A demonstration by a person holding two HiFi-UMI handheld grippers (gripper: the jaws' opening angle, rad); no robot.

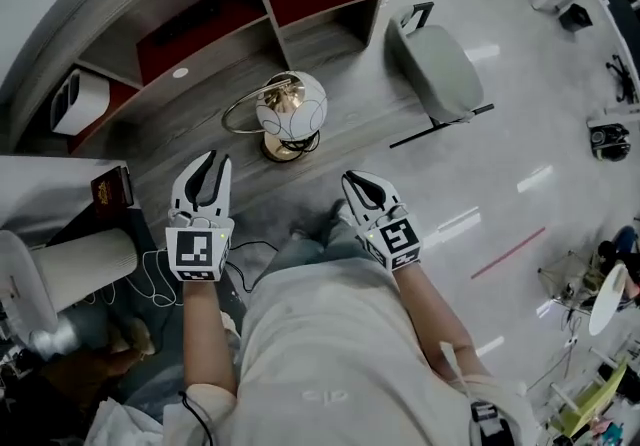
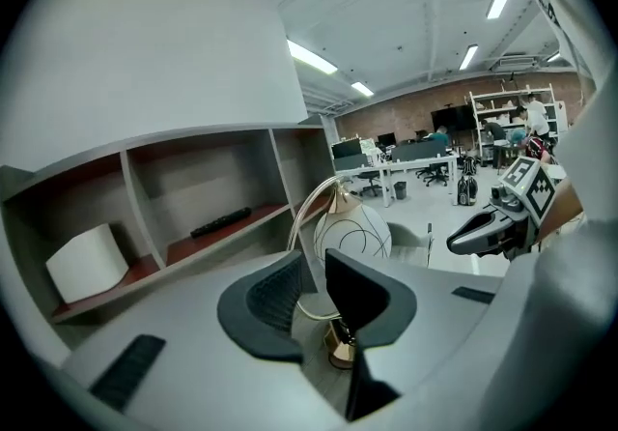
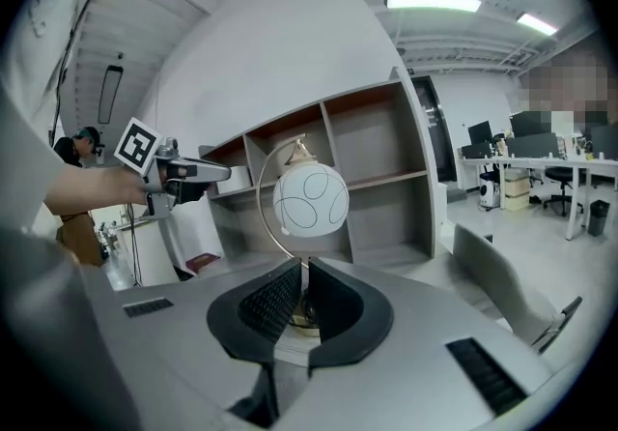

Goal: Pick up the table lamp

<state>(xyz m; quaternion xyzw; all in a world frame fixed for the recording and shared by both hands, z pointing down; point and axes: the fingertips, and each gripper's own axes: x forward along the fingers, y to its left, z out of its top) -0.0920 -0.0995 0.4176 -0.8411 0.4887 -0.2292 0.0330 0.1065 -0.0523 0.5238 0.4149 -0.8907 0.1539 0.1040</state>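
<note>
Person's pale-shirted torso and forearms fill the bottom of the head view. Each hand holds a white-and-black two-jaw tool pointing up-frame: the left gripper (image 1: pixel 207 166) and the right gripper (image 1: pixel 358 182). Ahead and between them, about equally near to both, stands the table lamp (image 1: pixel 290 106). It has a white globe shade with thin dark loops, a brass hoop arm and a round brass base, and it is upright on grey wood-grain flooring (image 1: pixel 190 129). Behind the lamp is a grey shelf unit with red-lined compartments (image 1: pixel 200 24); right of the lamp is a grey padded chair (image 1: pixel 435 64). Nothing lies between tools and lamp.

Left gripper view: black ribbed jaws stand slightly apart, with nothing between them. The lamp rises just beyond, its base showing through the gap.

Right gripper view: jaws are closed together and empty. The lamp stands straight ahead, untouched. These jaws would likely need to open before gripping.
</note>
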